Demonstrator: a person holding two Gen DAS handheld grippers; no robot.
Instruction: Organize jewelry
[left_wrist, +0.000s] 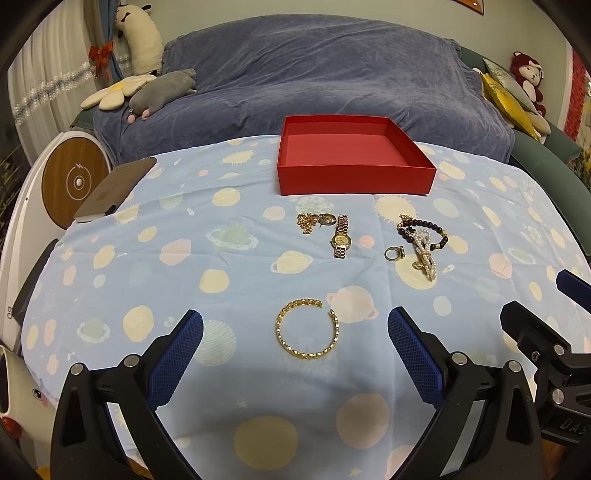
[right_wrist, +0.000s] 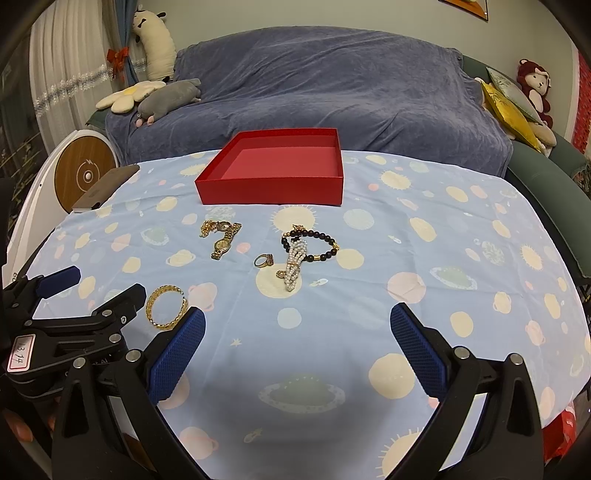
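Observation:
An empty red box (left_wrist: 354, 181) (right_wrist: 273, 190) stands at the table's far side. A gold chain bracelet (left_wrist: 306, 328) (right_wrist: 166, 308) lies nearest, just ahead of my open left gripper (left_wrist: 295, 343). Beyond it lie a gold watch (left_wrist: 340, 236) (right_wrist: 223, 242), a small gold chain (left_wrist: 306, 221) (right_wrist: 207, 227), a ring (left_wrist: 392, 254) (right_wrist: 263, 260), a dark bead bracelet (left_wrist: 424, 229) (right_wrist: 317, 240) and a pearl bracelet (left_wrist: 424, 254) (right_wrist: 294, 264). My right gripper (right_wrist: 297, 339) is open and empty over bare cloth. Each gripper shows in the other's view, the right (left_wrist: 554, 332) and the left (right_wrist: 88, 295).
The table wears a light blue planet-print cloth (left_wrist: 184, 258) (right_wrist: 443, 258). A dark flat device (left_wrist: 110, 192) (right_wrist: 105, 186) lies at the far left corner. A sofa under a blue cover (left_wrist: 314, 81) with plush toys stands behind. A white round appliance (left_wrist: 70, 181) stands left.

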